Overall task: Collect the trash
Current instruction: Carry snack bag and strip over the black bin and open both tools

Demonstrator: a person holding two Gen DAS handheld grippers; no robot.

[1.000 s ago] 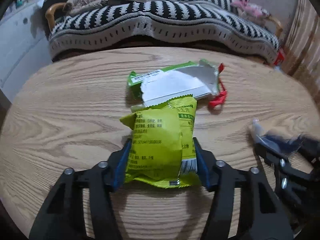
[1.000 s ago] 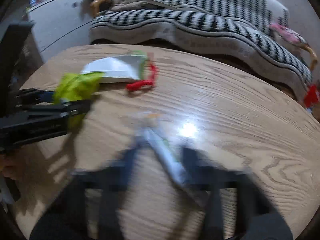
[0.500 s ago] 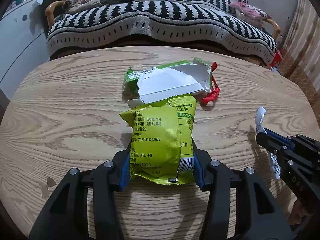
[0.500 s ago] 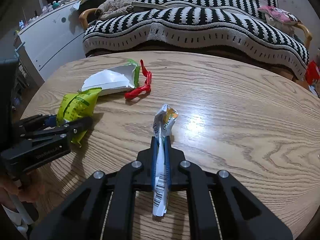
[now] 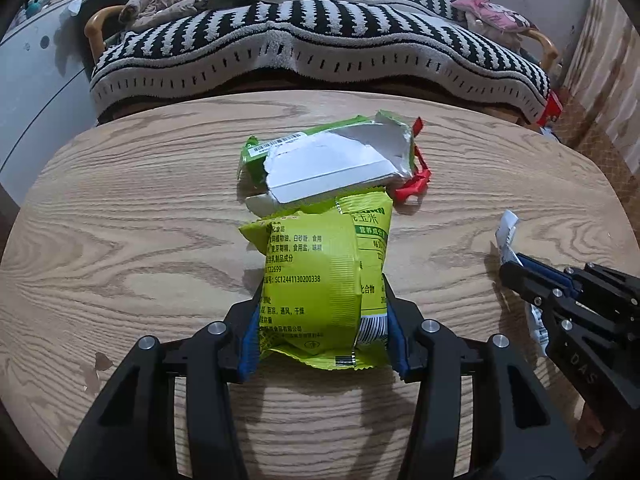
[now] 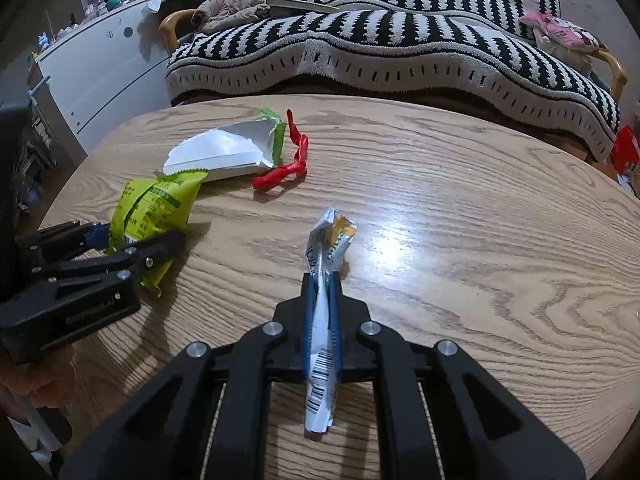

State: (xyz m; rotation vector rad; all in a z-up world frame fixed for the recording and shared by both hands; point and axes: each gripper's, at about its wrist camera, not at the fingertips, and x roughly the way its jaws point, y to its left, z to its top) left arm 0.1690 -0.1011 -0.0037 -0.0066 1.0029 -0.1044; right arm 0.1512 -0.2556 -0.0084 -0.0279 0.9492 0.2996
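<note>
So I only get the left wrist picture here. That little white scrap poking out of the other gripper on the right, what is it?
Observer: A crumpled white wrapper with a barcode; the right gripper is shut flat on it.
Operator: Is it resting on the table?
Observer: I cannot tell; its twisted top sticks out past the fingertips over the wooden table.
Operator: Anything printed on that top?
Observer: Yes, an orange patch shows there.

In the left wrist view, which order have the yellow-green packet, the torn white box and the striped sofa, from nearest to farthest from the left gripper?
1. Yellow-green packet: between the left gripper's fingers.
2. Torn white box: on the table just beyond the packet.
3. Striped sofa: behind the table, farthest.
</note>
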